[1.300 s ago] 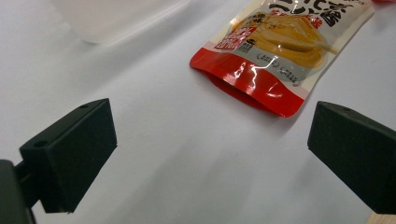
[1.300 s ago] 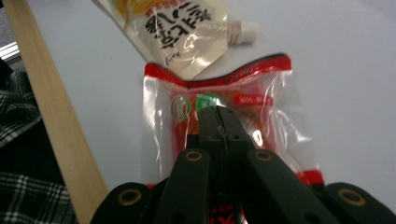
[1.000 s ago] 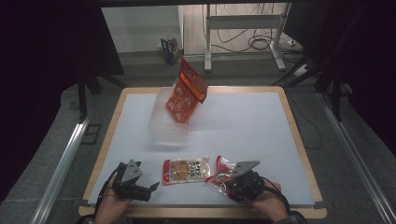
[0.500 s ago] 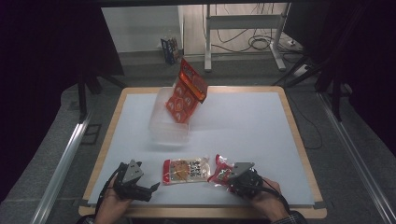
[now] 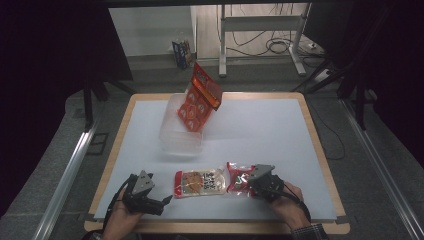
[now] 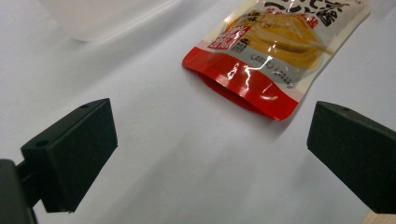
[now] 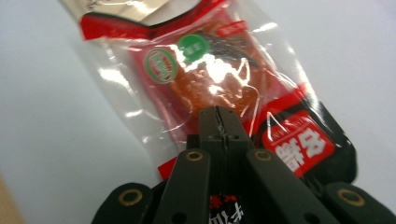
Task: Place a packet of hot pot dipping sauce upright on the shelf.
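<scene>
- The white table (image 5: 260, 130) is the landmark; two hand-held grippers sit at its near edge.
- The right gripper (image 5: 256, 181) rests at the near right of the table. In the right gripper view its two black jaws are pressed together, tips meeting on top of the red snack packet (image 7: 219, 88). Whether any film is caught between the tips cannot be told.
- That red snack packet (image 5: 239, 178) lies flat on the table near its front edge, right of centre. It reaches away from the jaw tips, with its clear window and two round green stickers just beyond them.
- The left gripper (image 5: 159, 201) rests at the near left of the table with its jaws spread wide and nothing between them.
- A yellow and red food pouch (image 6: 275, 51) lies flat on the table just beyond the left gripper's spread jaws, apart from them. In the high view this pouch (image 5: 200, 183) lies just beside the red snack packet, on its left.
- Farther back, towards the table's far left, stands a clear plastic container (image 5: 176, 136).
- An orange packet (image 5: 199, 100) stands tilted in that container, rising above its rim.
</scene>
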The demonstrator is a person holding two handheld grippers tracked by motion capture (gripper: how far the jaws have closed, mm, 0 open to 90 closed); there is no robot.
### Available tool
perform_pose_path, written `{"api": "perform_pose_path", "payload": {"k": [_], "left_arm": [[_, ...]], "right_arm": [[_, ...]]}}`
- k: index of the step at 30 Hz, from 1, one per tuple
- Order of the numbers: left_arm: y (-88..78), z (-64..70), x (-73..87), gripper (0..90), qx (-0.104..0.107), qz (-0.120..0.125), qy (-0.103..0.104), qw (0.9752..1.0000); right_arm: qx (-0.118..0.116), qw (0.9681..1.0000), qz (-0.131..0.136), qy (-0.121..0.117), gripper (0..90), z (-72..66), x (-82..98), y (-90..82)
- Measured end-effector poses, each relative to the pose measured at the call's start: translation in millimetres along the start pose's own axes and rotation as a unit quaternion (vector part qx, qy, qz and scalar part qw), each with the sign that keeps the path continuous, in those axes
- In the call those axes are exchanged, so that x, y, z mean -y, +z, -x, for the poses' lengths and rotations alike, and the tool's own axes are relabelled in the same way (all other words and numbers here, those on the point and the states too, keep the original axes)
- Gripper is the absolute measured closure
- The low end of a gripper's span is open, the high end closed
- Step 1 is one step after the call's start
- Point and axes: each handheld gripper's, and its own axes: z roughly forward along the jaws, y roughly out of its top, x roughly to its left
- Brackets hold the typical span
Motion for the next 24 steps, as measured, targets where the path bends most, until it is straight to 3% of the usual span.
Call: {"api": "perform_pose_path", "payload": {"k": [4,8,12,15,18,20,24], "left_arm": [[1.1,0.8,-2.9,1.7,0.010,0.002,-0.009,0.9999],[3.4,2.4,-7.0,1.7,0.033,0.009,-0.018,0.9992],[5.8,6.3,-14.5,3.8,0.056,0.022,-0.024,0.9979],[8.2,9.1,-21.1,9.1,0.070,0.035,-0.025,0.9966],[13.2,8.6,-28.1,16.7,0.092,0.046,-0.030,0.9942],[16.8,8.2,-33.0,22.4,0.107,0.053,-0.033,0.9923],[23.4,14.1,-42.8,29.7,0.130,0.054,-0.010,0.9901]], "right_arm": [[0.009,1.0000,0.002,0.002,88.7,5.3,-4.1,3.8],[0.011,0.9999,0.007,0.006,88.7,9.3,-7.0,7.0],[0.004,0.9998,0.014,0.014,88.7,12.0,-5.6,7.4],[-0.019,0.9988,0.030,0.033,88.0,16.2,-2.7,5.1],[-0.031,0.9975,0.042,0.048,76.9,20.3,1.9,2.5],[-0.027,0.9973,0.047,0.050,69.2,20.2,3.2,1.2],[-0.007,0.9982,0.044,0.039,55.1,17.3,4.4,0.6]]}}
